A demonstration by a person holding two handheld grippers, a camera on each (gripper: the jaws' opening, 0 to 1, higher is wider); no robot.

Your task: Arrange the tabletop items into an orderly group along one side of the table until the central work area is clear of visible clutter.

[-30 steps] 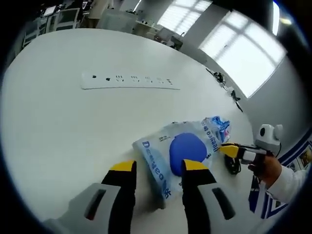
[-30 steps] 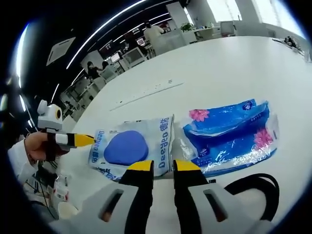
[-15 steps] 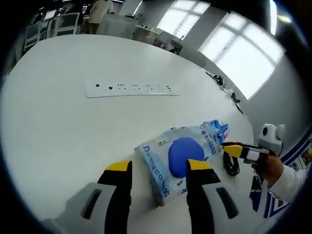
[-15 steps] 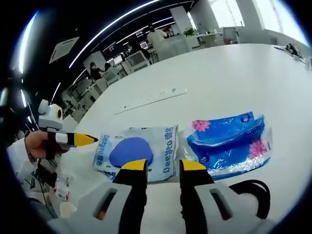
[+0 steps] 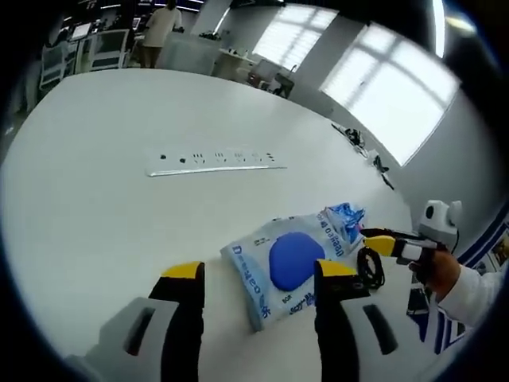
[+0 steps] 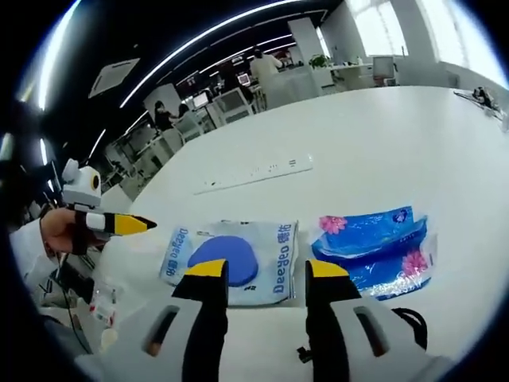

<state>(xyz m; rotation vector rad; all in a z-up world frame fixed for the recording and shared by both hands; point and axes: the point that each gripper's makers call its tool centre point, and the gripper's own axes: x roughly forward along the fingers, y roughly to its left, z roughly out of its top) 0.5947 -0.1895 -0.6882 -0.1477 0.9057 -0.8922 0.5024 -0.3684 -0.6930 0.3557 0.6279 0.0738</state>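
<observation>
1. Left gripper: fingers parted, holding nothing, poised above the white worktop with the white pack showing between the tips. Seen from the right gripper view it comes in at the left edge, held in a hand.
2. Power strip: long white bar lying flat near the middle of the worktop, well apart from the packs. Judged stiff and light; best taken across its narrow width.
3. White pack with a blue oval: a soft plastic-wrapped packet lying flat toward the near edge, a little askew. Likely light, squashy and slippery under the film (a pinch at a crimped end seam or corner should hold better than one on the smooth face). Also in the right gripper view, just beyond the tips.
4. Blue flowered pack: another soft film-wrapped packet, just beside the white pack on its right; whether they touch cannot be told. Same handling: light, yielding, take an end or edge.
5. Black cable: a loose loop by the packs, near the worktop's edge. Limp; will trail if lifted by one strand.
6. Right gripper: fingers spread apart, holding nothing, above the worktop short of both packs.
</observation>
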